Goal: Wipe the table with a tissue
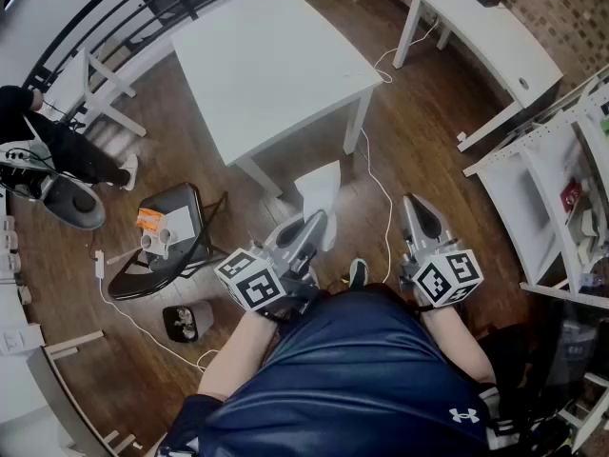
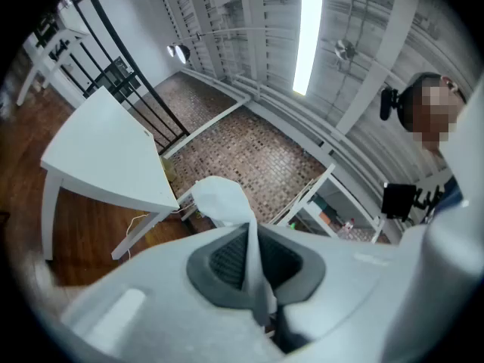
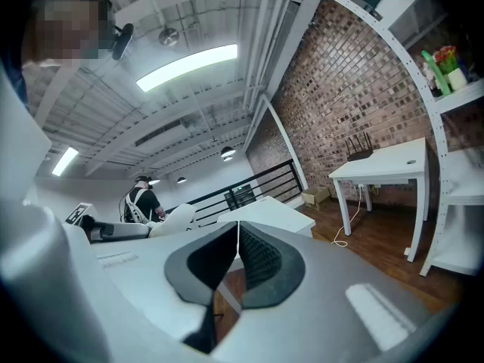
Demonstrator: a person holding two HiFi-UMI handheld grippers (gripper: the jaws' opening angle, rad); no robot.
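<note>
Tissue, white, sticks out of the left gripper in the head view, over the wooden floor just short of the white table. A small white logo with no readable lettering marks the navy shirt. In the left gripper view, the jaws pinch the tissue. In the right gripper view, the right gripper has its jaws pressed together on nothing.

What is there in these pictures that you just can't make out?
Head view: the small things on the black chair are too small to name.
Head view: the shelf unit on the right is cut off by the picture's edge.
Left gripper view: the lower end of the tissue is hidden between the shut jaws of the left claw.
</note>
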